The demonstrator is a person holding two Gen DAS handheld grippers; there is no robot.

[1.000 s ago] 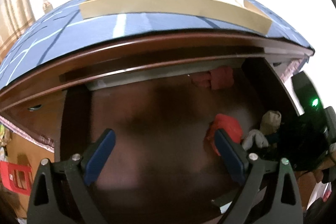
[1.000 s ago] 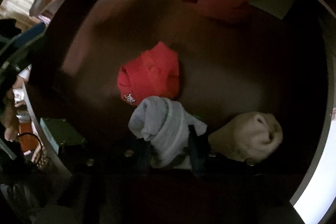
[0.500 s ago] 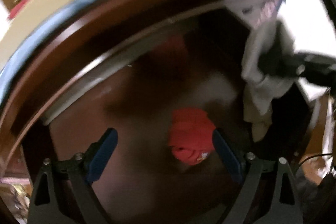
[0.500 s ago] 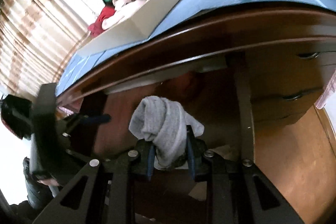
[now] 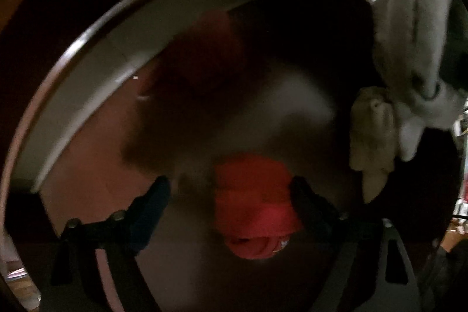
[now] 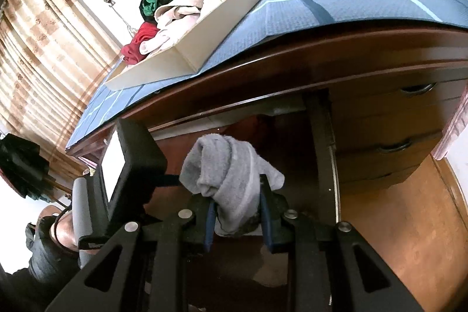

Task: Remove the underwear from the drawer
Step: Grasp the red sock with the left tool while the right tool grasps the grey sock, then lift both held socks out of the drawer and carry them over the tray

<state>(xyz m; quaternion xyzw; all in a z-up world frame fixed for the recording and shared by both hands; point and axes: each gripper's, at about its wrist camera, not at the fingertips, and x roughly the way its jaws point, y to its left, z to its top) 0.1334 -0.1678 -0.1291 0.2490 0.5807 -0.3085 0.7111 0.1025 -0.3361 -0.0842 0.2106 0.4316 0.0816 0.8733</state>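
Left gripper (image 5: 231,195), jaws spread around red underwear (image 5: 254,206) at six o'clock, may snag only a fold; right gripper (image 6: 237,212) pinches a grey garment (image 6: 228,177).

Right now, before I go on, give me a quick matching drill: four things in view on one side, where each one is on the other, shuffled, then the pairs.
Things:
1. grey underwear
2. red underwear
3. beige underwear
4. white tray

Places:
A. on the blue mat on top of the dresser, piled with clothes
B. on the drawer floor between the open fingers of the left gripper
C. clamped in the right gripper, outside the drawer
D. in the drawer, to the right of the left gripper

Pairs: 1-C, 2-B, 3-D, 4-A
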